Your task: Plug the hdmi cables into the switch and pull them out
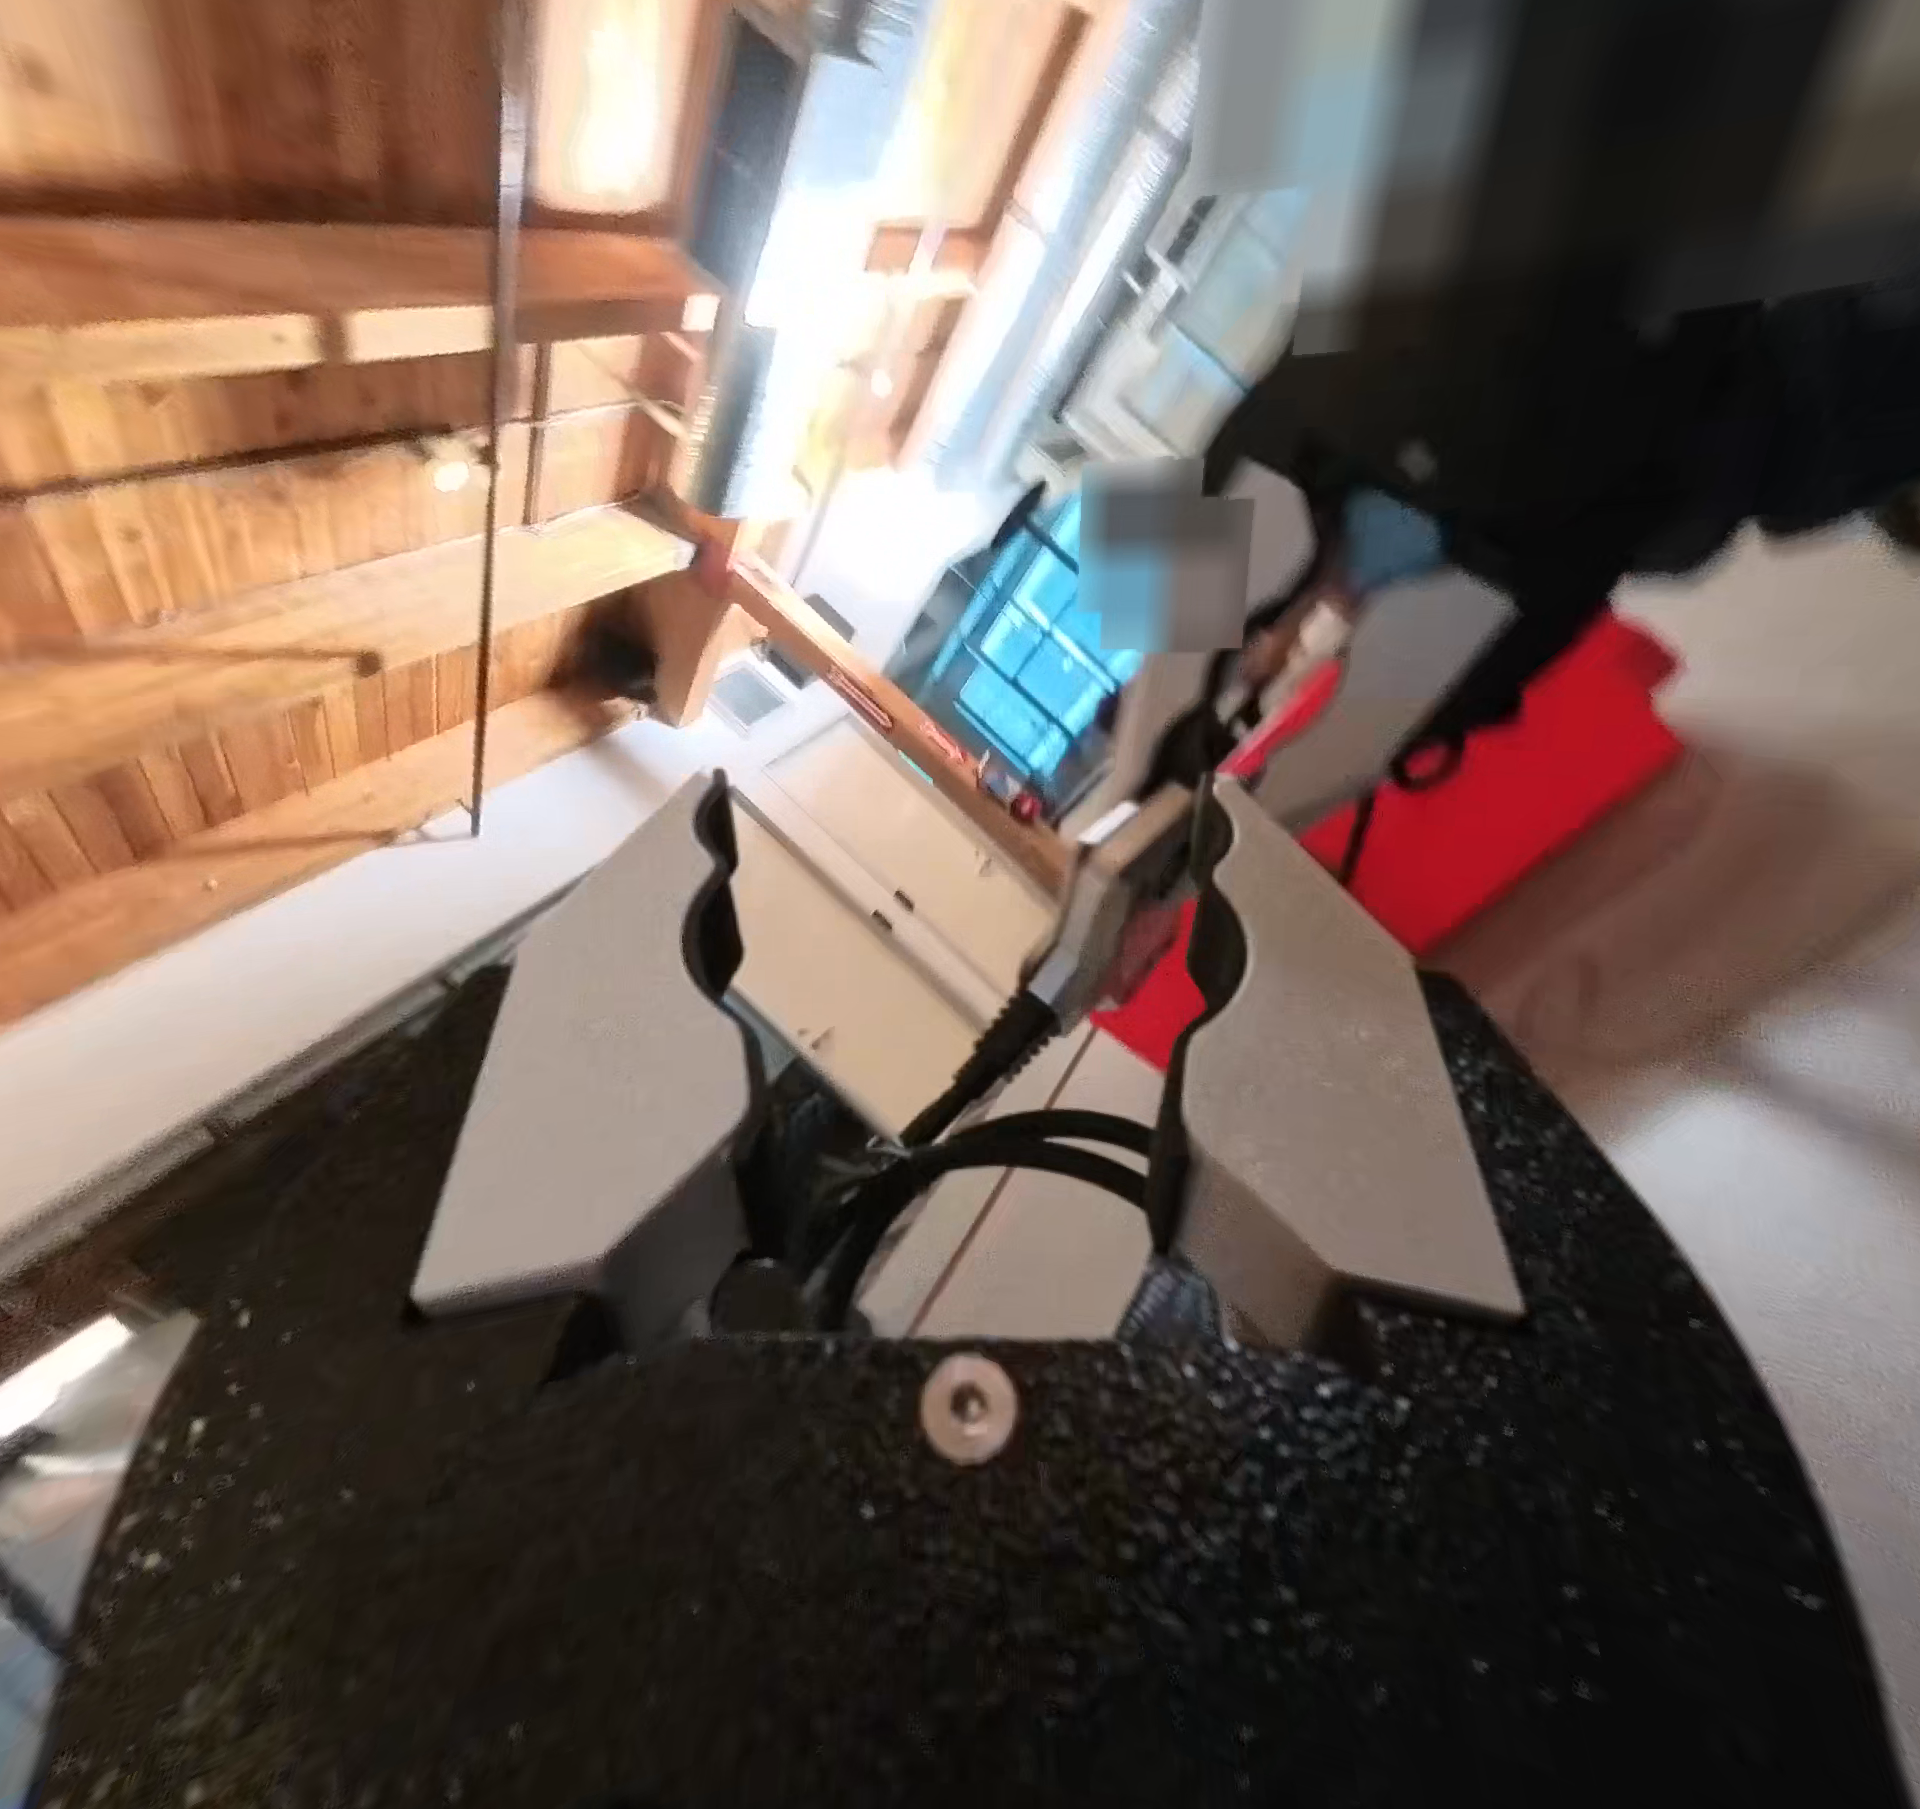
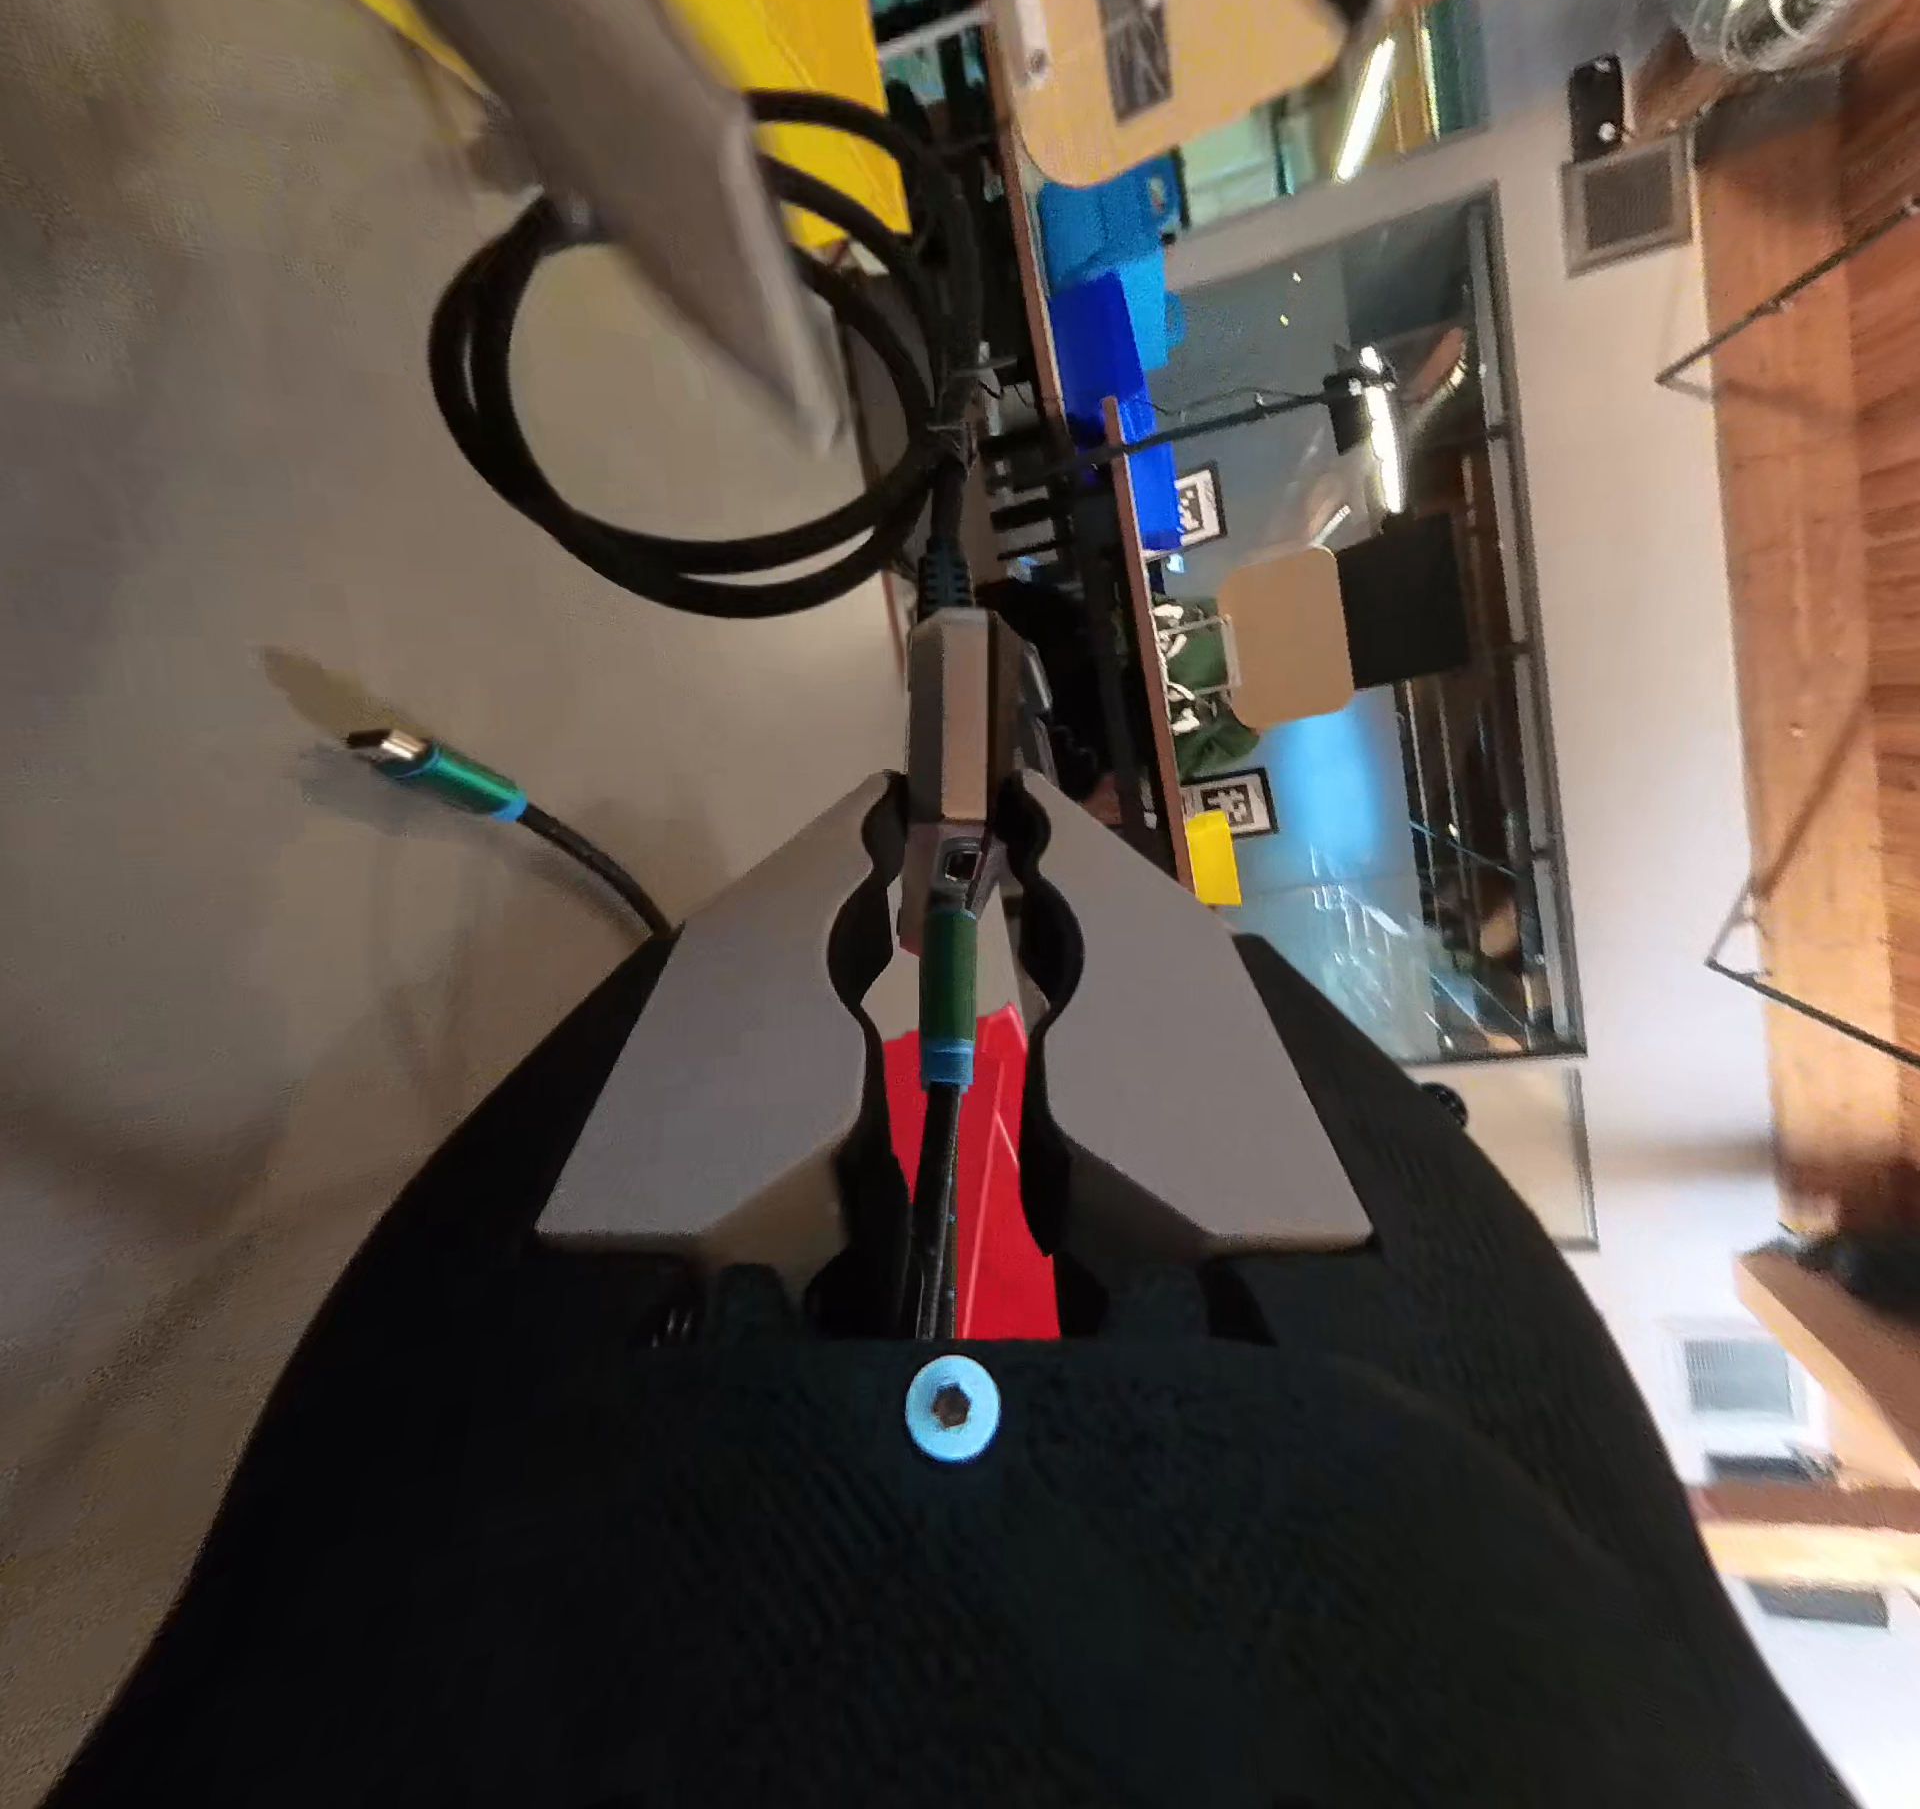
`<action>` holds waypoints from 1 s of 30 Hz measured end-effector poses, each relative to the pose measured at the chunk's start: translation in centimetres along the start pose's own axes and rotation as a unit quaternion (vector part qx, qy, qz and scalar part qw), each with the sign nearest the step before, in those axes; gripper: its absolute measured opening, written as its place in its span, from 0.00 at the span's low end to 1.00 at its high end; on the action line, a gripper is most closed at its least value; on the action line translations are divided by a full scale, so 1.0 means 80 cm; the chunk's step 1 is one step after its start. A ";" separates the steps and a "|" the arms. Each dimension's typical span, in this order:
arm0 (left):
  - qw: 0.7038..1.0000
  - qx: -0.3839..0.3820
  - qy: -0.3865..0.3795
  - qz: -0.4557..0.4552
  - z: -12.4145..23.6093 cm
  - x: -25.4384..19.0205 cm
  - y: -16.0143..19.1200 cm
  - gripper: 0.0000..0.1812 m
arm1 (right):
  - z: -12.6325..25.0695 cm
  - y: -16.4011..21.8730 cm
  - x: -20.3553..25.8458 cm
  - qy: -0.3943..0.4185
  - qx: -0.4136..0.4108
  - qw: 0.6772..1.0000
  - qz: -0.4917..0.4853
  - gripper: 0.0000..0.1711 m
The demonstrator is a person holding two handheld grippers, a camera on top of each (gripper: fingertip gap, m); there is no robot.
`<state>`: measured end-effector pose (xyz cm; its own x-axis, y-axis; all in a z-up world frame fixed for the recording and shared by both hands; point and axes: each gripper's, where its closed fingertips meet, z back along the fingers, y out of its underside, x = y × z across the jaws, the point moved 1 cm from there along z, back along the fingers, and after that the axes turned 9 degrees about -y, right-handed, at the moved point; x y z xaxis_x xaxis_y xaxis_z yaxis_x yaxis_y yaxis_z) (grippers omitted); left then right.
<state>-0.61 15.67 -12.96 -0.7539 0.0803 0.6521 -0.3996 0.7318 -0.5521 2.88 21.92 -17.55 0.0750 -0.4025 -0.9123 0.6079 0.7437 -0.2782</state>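
The switch, a small grey box, is off the surface, held at its near end by the right gripper, whose jaws are clenched on it. A green-sleeved cable plug is seated in that near end, between the jaws. A second green plug lies loose on the surface left of the switch. The left gripper has its jaws released, with the switch just beside its right finger. Black coiled cable trails from the switch's far end.

The small grey box-shaped switch sat pinched between the right gripper's fingertips, a green metal-shelled cable plug seated in its near end. A second green-and-blue plug lay loose left of those fingers.
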 end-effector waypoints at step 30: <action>0.987 0.126 -0.094 0.037 -0.006 0.023 0.076 0.44 | 0.146 0.192 -0.350 -0.142 0.296 0.873 0.362 0.10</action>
<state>-4.17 20.57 -14.89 -0.8599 -0.0181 0.5101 -0.4393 0.5351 -0.7216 19.36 38.35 7.22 0.7500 -0.1203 -0.6504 0.6156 0.4864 0.6200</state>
